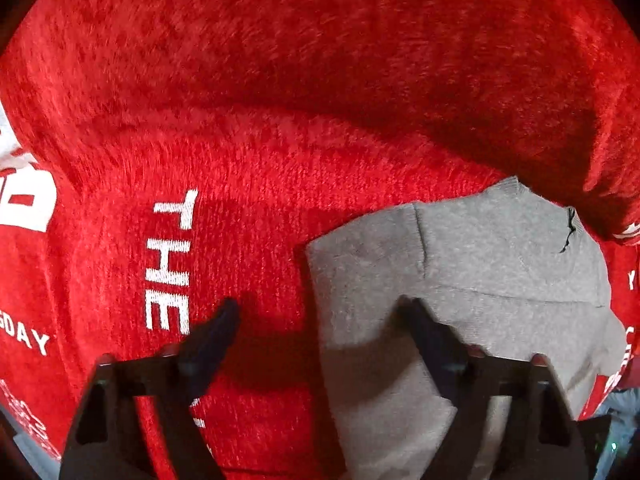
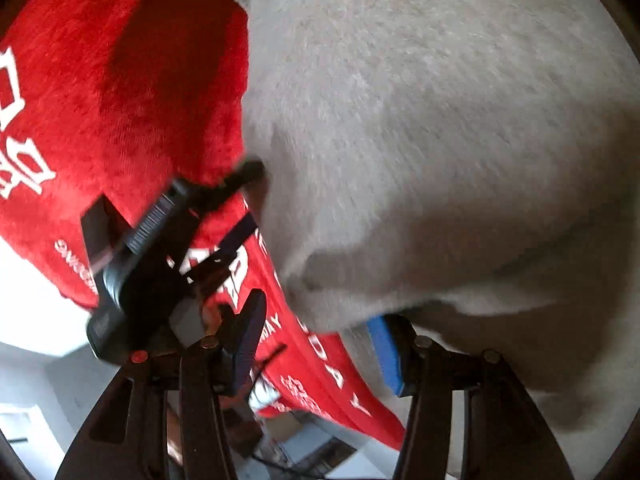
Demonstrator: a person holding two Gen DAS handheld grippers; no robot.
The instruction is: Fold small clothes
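The grey garment (image 1: 480, 264) lies on a red fleece blanket (image 1: 280, 100) printed with white letters. It looks like a small knitted or jersey piece, already doubled over at least once: a fold line and a seam run across its top, and its left edge sits straight against the red pile. In the right wrist view the same grey cloth (image 2: 440, 120) fills most of the picture, bulging up in a soft hump with a loose lip hanging at the bottom.

It should handle as light, limp and not fragile. It will sag wherever it is unsupported, and the fuzzy blanket will probably drag on it instead of letting it slide. Best taken at corners or along a hem, pinching all layers together so the fold does not slip apart.

The left tongs (image 1: 320, 312) point straight down, half spread, straddling the garment's left edge: one finger over the red blanket, the other over the grey cloth. Nothing is pinched between them.

The right tongs (image 2: 320, 340) are also half spread, coming in low beside the hanging lip of cloth. The blue pad (image 2: 384, 356) sits against or just under that lip; whether it grips the cloth I cannot tell, since the picture is smeared.

The left tongs (image 2: 160, 248) show in that view too, dark against the blanket.
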